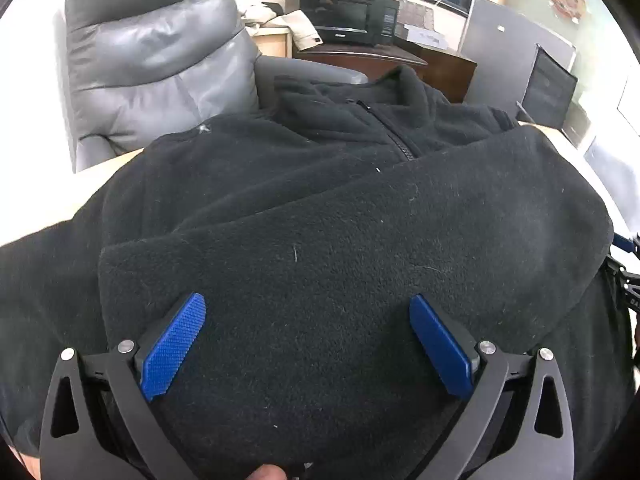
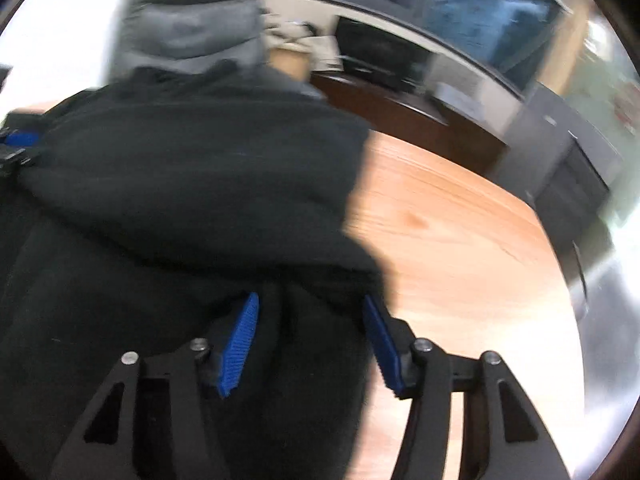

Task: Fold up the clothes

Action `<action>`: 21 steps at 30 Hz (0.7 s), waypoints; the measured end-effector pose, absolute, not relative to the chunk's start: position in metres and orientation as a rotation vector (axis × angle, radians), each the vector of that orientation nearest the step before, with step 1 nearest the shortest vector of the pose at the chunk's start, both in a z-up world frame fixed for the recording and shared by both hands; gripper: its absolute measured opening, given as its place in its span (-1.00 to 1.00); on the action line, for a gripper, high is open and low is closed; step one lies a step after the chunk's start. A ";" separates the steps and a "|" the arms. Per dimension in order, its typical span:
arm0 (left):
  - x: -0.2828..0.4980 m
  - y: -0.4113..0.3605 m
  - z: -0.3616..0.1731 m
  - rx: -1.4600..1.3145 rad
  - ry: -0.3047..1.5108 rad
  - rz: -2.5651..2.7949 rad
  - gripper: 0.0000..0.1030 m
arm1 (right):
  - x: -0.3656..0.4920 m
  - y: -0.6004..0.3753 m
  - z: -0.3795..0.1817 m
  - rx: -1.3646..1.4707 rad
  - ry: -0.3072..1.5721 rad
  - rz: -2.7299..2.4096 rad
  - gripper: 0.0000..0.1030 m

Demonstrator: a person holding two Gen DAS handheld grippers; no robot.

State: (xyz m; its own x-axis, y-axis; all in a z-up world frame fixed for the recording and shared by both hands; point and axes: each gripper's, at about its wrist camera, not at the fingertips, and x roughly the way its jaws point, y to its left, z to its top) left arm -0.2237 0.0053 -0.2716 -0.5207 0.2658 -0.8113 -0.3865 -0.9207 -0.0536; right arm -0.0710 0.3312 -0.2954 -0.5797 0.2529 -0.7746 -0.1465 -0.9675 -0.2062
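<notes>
A black fleece jacket (image 1: 320,208) lies across the wooden table (image 2: 460,240), its collar and zip (image 1: 400,136) on the far side and a sleeve folded across the front. My left gripper (image 1: 307,300) hovers over the near part of the fleece, its blue pads (image 1: 176,344) wide apart and open. In the blurred right wrist view, my right gripper (image 2: 310,298) is at the jacket's right edge (image 2: 360,240), open, with black fabric lying between its pads (image 2: 240,344). Part of the left gripper shows at that view's left edge (image 2: 16,140).
A grey leather recliner (image 1: 152,60) stands behind the table. A black microwave (image 1: 348,16) sits on a dark wooden cabinet (image 1: 440,68) further back. Bare wood shows to the right of the jacket. A fingertip (image 1: 266,472) shows at the bottom edge.
</notes>
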 end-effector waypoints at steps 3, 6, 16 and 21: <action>-0.218 0.006 -0.271 -1.273 0.202 2.462 1.00 | -0.064 0.341 -0.294 -1.289 -0.203 2.598 0.44; -0.218 0.000 -0.270 -1.271 0.207 2.485 1.00 | -0.059 0.329 -0.281 -1.265 -0.313 2.666 0.17; -0.226 0.005 -0.277 -1.258 0.208 2.494 1.00 | -0.086 0.311 -0.296 -1.458 -0.195 2.877 0.15; -0.225 0.006 -0.278 -1.254 0.216 2.493 1.00 | -0.074 0.345 -0.295 -1.377 -0.030 2.809 -0.54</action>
